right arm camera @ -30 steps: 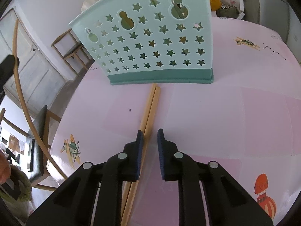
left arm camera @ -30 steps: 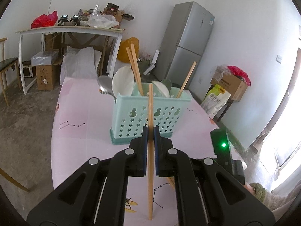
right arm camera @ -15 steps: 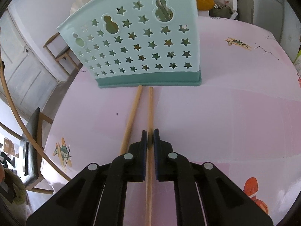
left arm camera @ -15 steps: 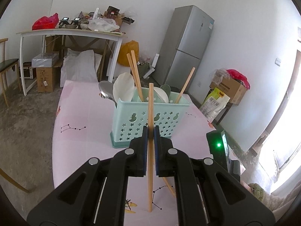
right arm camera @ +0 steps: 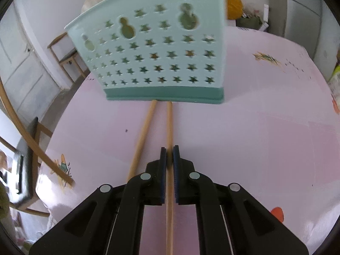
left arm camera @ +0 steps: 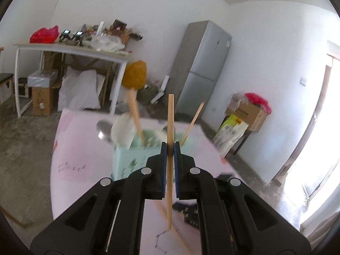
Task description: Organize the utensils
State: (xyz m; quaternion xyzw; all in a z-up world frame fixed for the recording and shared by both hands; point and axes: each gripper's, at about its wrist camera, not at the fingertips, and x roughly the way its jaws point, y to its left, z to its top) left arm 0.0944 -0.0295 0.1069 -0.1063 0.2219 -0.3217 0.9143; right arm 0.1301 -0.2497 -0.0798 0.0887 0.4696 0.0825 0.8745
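A mint-green utensil caddy (left arm camera: 127,159) with star holes stands on the pink table (left arm camera: 80,148); chopsticks, a white spoon (left arm camera: 122,132) and a metal spoon stick out of it. My left gripper (left arm camera: 170,146) is shut on an upright wooden chopstick (left arm camera: 170,116), held just before the caddy and above the table. In the right wrist view the caddy (right arm camera: 153,53) is close ahead. My right gripper (right arm camera: 169,150) is shut on a chopstick (right arm camera: 169,123) lying toward the caddy's base. A second chopstick (right arm camera: 142,138) lies loose to its left.
Behind the table are a grey fridge (left arm camera: 201,68), a white side table (left arm camera: 70,51) piled with clutter, boxes and bags on the floor. A wooden chair (right arm camera: 31,144) stands by the table's left edge in the right wrist view. Another chopstick (left arm camera: 176,231) lies on the table below my left gripper.
My right gripper shut on one of the two chopsticks, which then spread apart. My left gripper rose with its chopstick, so the caddy sits lower in its view.
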